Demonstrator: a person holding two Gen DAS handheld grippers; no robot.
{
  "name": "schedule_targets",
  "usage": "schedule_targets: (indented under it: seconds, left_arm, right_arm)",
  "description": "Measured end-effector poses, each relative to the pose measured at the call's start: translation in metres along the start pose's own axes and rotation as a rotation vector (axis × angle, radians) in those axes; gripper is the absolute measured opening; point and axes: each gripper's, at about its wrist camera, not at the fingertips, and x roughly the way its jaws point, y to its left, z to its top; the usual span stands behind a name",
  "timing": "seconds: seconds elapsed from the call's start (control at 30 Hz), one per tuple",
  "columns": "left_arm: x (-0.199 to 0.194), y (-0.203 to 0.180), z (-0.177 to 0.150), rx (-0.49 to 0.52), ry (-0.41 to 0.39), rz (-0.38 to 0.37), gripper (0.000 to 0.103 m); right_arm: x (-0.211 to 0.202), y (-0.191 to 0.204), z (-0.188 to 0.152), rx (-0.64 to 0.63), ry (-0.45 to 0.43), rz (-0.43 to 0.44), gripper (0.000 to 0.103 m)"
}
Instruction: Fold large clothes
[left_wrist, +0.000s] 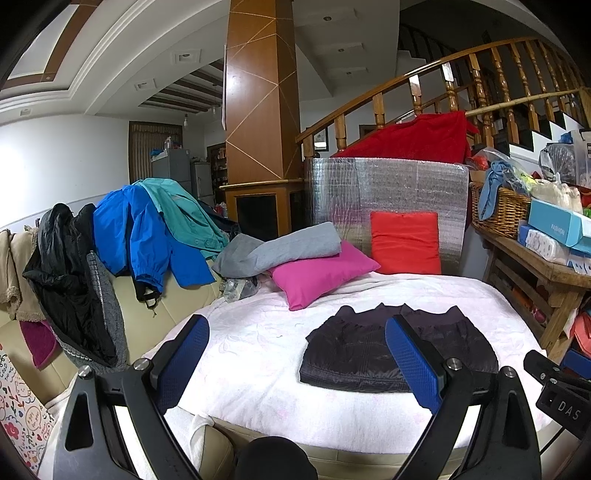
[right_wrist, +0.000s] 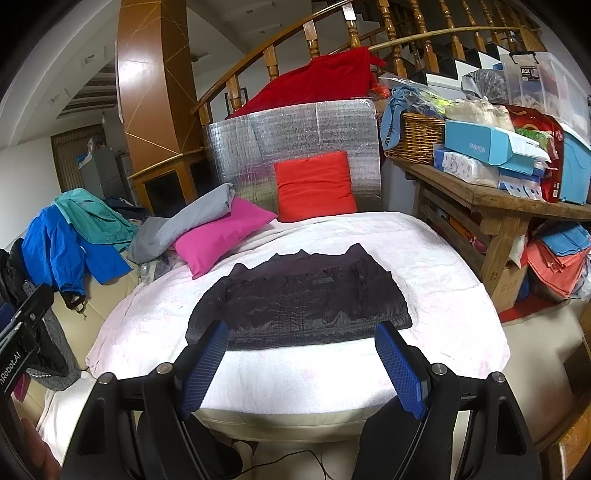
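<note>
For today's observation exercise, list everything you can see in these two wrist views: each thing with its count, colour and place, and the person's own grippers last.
Padded jacket: one, dark purple-black, folded flat on the white blanket.
Blanket: one, white-pink, covering the bed.
Pillows: one magenta, one orange-red against the foil sheet.
Foil sheet: one, silver, upright behind the bed.
Grey cloth: one, on the magenta pillow.
Jackets on the sofa: one blue, one teal, one black.
Red fabric: one, behind the foil.
Wicker basket: one, brown, on the wooden table.
Left gripper: blue pads, open, empty.
Right gripper: blue pads, open, empty.
</note>
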Motion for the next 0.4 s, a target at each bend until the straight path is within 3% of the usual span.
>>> schedule_targets:
  seconds: [0.17, 0.33, 0.4]
  left_arm:
    - [0.013, -0.009, 0.002, 0.012, 0.012, -0.023, 0.096]
    - [0.043, -0.026, 0.004, 0.039, 0.023, -0.177, 0.096]
    - [0.066, -0.029, 0.007, 0.038, 0.033, -0.181, 0.096]
  right_arm:
    - [0.013, -0.007, 0.004, 0.011, 0.011, -0.010, 0.084]
    - [0.039, -0.031, 0.019, 0.055, 0.003, -0.021, 0.084]
    - [0.051, -0.045, 0.030, 0.073, -0.009, -0.030, 0.084]
